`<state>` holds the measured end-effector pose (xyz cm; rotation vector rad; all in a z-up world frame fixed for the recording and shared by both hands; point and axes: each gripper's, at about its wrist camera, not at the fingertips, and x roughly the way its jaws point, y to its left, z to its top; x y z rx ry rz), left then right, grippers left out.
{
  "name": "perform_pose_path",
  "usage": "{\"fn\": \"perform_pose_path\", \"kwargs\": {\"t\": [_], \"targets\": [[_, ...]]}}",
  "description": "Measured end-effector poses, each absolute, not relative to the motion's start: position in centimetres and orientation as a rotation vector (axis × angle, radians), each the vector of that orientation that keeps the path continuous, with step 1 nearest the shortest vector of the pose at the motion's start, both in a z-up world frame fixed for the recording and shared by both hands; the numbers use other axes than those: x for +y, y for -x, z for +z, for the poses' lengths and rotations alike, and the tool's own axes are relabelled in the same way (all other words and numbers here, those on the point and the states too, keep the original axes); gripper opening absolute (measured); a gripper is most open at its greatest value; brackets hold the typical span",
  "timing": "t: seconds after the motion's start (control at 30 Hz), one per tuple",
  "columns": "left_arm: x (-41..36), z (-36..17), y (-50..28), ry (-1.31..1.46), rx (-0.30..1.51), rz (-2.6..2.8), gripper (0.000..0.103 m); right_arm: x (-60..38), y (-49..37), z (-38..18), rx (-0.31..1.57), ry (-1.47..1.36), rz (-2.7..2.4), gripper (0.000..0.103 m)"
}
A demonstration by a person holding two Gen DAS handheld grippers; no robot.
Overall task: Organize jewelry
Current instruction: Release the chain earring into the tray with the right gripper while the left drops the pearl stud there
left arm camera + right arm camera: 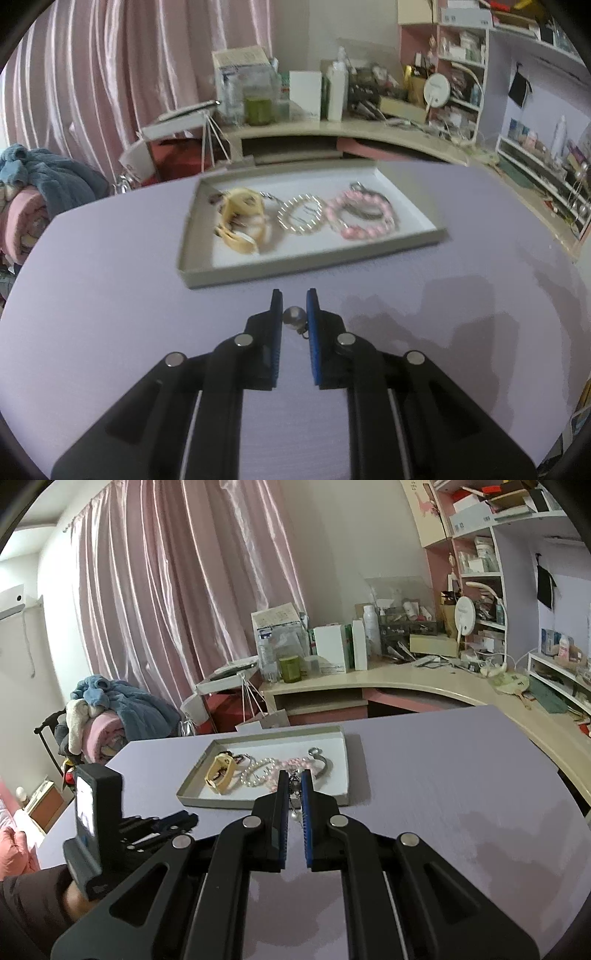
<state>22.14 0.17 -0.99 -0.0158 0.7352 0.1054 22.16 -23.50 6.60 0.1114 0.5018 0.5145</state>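
A small silver bead earring (294,316) was held between the narrow fingers of the left gripper (294,304). The tray (314,264) lay at 12 o'clock, near. The right gripper (294,781) was pinched on a dangling pearl earring (295,814).

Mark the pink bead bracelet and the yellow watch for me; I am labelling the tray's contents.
pink bead bracelet (364,218), left wrist view, on its near beads.
yellow watch (242,218), left wrist view, on the strap's middle.
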Motion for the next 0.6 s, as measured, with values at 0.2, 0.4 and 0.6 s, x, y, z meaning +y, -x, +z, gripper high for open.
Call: {"fn": "perform_pose_path", "kwargs": {"t": [0.2,0.4,0.6], "targets": [[2.9,2.1,-21.6,0.052,0.683,0.113,0.013,-22.1,-22.9,7.8,0.475,-0.102,0.53,0.007],[4.9,5.1,-22.2,0.085,0.631,0.105,0.013,-20.4,-24.8,8.9,0.45,-0.107,0.553,0.007],[6.3,7.0,-24.0,0.107,0.607,0.089,0.013,-17.3,-29.5,8.3,0.49,-0.143,0.59,0.007]]}}
